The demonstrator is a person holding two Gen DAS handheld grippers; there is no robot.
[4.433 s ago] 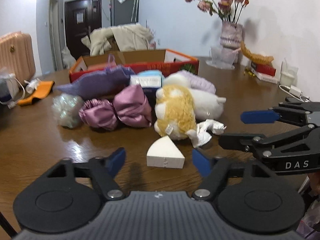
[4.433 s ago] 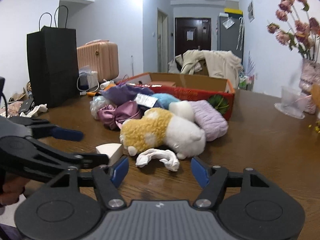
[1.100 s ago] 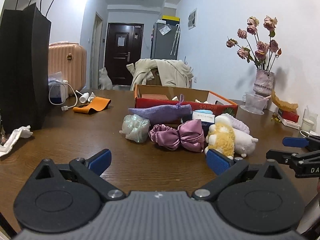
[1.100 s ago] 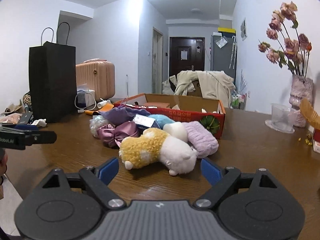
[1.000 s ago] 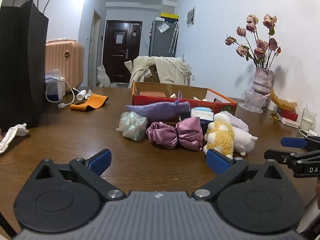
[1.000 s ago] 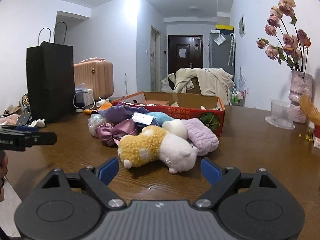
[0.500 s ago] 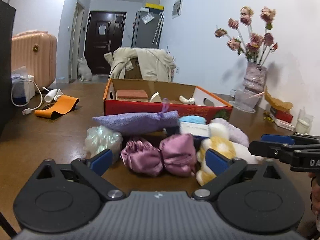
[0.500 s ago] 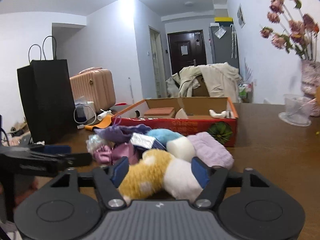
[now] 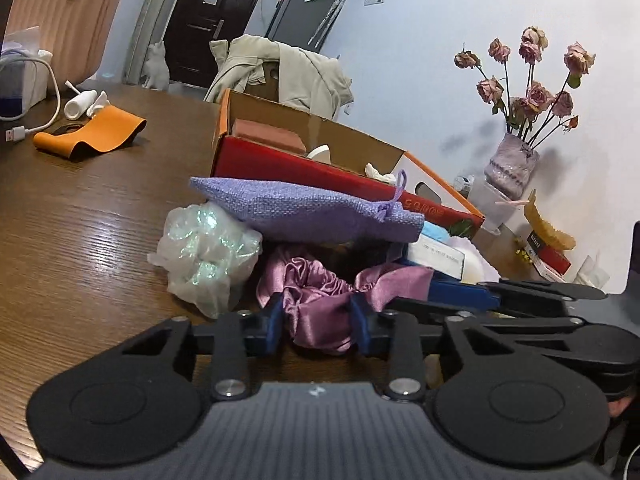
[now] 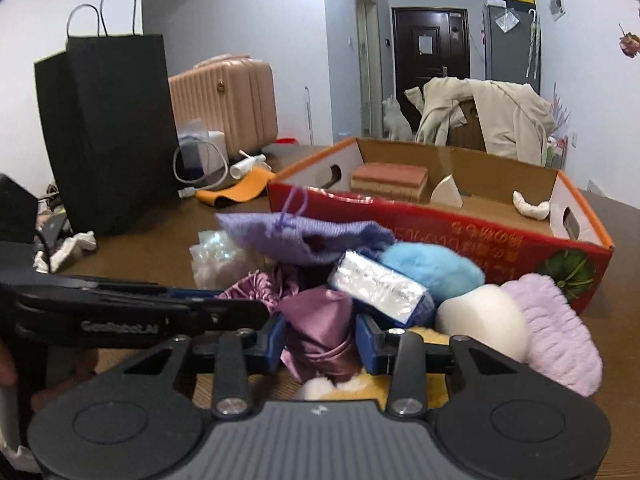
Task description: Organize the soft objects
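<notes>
We have both grippers closed onto the pink satin scrunchie (image 9: pixel 320 300) at the near edge of the pile on the table (image 9: pixel 80 240). Left gripper (image 9: pixel 318 322): jaws narrowed, pads pressing one lobe of the satin. Right gripper (image 10: pixel 320 340): jaws likewise narrowed around the other lobe, fabric bunched between them.

The scrunchie lies partly under the lilac drawstring pouch (image 9: pixel 304 210), touching the iridescent mesh bundle (image 9: pixel 204 252); a foil-wrapped packet (image 10: pixel 378 286) leans just beside it. The red cardboard box (image 10: pixel 440 236) stands behind the pile.

Risks, as we judge them:
- satin is slick; a shallow pinch may slip on lifting
- pulling it out could drag the pouch or tip the packet
- two grippers pulling apart would stretch the elastic, and it could snap free

Whether the pads grip satin fully or only a fold, we cannot tell
</notes>
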